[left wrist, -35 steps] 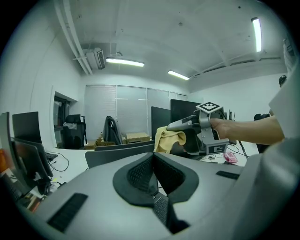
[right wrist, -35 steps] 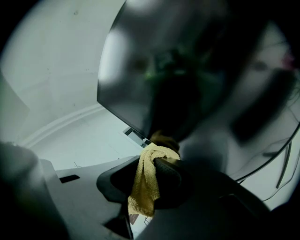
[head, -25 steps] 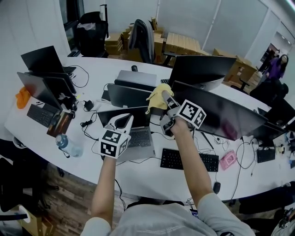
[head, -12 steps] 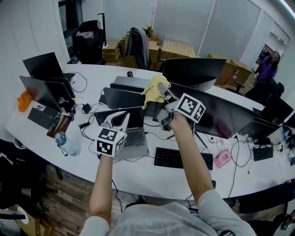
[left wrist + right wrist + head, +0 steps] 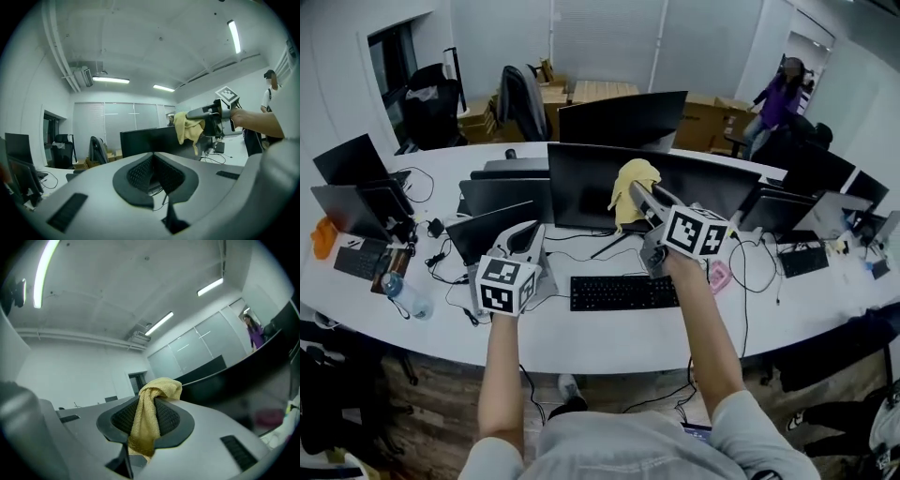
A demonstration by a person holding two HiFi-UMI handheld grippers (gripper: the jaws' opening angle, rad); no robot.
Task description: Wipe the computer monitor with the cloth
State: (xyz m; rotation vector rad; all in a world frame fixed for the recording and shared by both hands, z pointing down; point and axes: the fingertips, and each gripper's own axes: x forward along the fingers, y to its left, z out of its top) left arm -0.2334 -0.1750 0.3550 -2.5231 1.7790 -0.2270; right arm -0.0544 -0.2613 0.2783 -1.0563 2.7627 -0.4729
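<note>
Currently, the right gripper [image 5: 637, 193] is held over the white curved desk [image 5: 609, 330] with its jaws clamped on a yellow terry cloth [image 5: 630, 180]. In the right gripper view the cloth is pinched between the two ribbed black pads [image 5: 168, 418]. One bunch stands above the jaw tips and a tail hangs down below them.

In the head view the cloth lies at the upper edge of the wide black computer monitor [image 5: 581, 192], near the middle of its width. Whether the fabric touches the screen cannot be determined. The dark screen fills the right side of the right gripper view, just beside the jaws.

The left gripper [image 5: 525, 236] is held lower and to the left, over an open dark laptop [image 5: 473, 239] that stands beside the monitor. Its jaws are closed pad against pad, with nothing between them, as the left gripper view shows. That view looks toward the monitor, with the right gripper and the hanging cloth at its upper right.

Other items:
- A black keyboard [image 5: 623, 292] lies on the desk in front of the monitor, between the person's two forearms.
- A second black monitor [image 5: 623, 117] stands behind the first.
- A clear plastic water bottle [image 5: 401, 298] lies near the left end of the desk.
- A person in a purple top [image 5: 776, 98] is at the far right of the room, well apart from the desk.
</note>
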